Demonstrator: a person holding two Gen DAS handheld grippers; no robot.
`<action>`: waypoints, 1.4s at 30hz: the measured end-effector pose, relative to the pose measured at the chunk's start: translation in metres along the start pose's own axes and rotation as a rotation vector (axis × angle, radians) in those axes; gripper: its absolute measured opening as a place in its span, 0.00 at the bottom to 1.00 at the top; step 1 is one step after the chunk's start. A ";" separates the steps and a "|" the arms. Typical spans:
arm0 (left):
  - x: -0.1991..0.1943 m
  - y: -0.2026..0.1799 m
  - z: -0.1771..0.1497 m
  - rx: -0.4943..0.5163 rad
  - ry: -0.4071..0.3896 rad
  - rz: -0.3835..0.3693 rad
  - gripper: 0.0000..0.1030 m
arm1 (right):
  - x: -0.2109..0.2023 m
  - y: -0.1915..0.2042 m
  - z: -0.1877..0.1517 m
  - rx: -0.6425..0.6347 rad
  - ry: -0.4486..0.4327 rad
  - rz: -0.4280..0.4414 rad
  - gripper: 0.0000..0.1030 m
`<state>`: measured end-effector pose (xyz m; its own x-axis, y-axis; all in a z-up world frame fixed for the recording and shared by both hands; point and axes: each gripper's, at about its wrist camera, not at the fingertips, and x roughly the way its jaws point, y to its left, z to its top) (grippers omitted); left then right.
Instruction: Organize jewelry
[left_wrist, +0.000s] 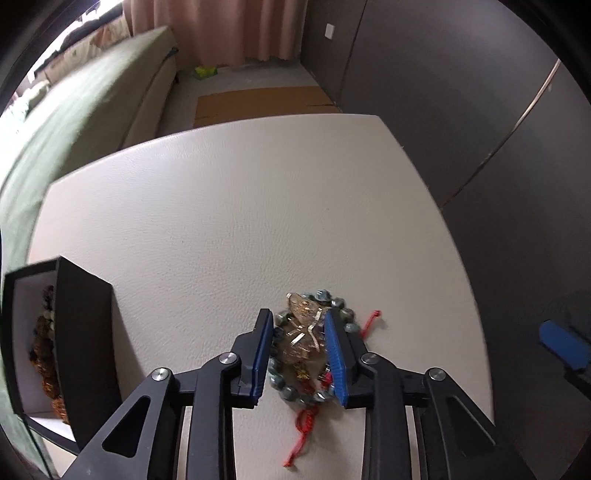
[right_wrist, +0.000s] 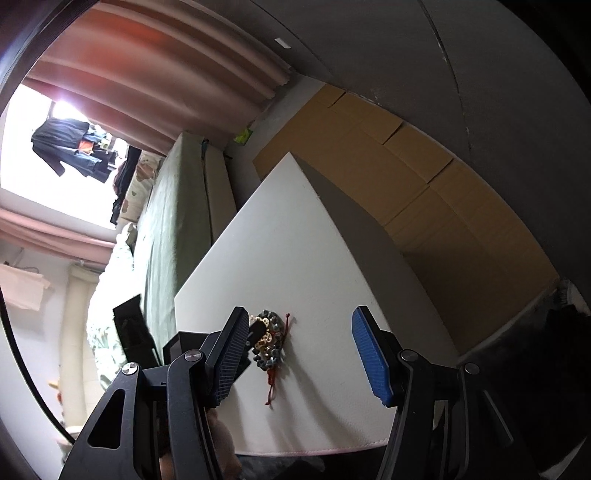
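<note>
White tabletop (left_wrist: 221, 206) with jewelry pile (left_wrist: 308, 339), lower centre.
Left claw (left_wrist: 300, 352) straddles it, not clamped; right claw (right_wrist: 301, 354) wide apart.

1. Bead bracelet (left_wrist: 295, 391): ring of grey-green round beads strung on red cord (left_wrist: 303, 424), whose knotted ends trail out on two sides. Lies flat on the white surface (left_wrist: 221, 221), near its front edge.
2. Gold chain jewelry (left_wrist: 303, 332): tangled heap of gold links and small plates, piled inside and over the bead ring.
3. Black jewelry box (left_wrist: 74, 332): open, white-lined, standing at the surface's left edge, well apart from the bracelet; holds a blurred dark and amber beaded heap (left_wrist: 44, 354).
</note>
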<state>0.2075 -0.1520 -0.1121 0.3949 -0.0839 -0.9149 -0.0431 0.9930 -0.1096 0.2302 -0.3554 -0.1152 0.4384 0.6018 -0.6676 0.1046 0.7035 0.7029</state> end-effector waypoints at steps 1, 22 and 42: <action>0.001 0.000 -0.001 0.004 0.001 -0.003 0.29 | 0.000 0.000 0.000 0.000 0.001 0.000 0.57; -0.056 0.045 -0.004 -0.047 -0.085 -0.089 0.12 | 0.023 0.026 -0.009 -0.075 0.040 -0.030 0.57; -0.102 0.149 -0.032 -0.241 -0.185 -0.170 0.12 | 0.102 0.064 -0.036 -0.216 0.156 -0.163 0.32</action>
<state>0.1315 0.0020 -0.0472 0.5739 -0.2083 -0.7920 -0.1693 0.9160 -0.3636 0.2492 -0.2355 -0.1475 0.2877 0.5131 -0.8086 -0.0366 0.8496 0.5261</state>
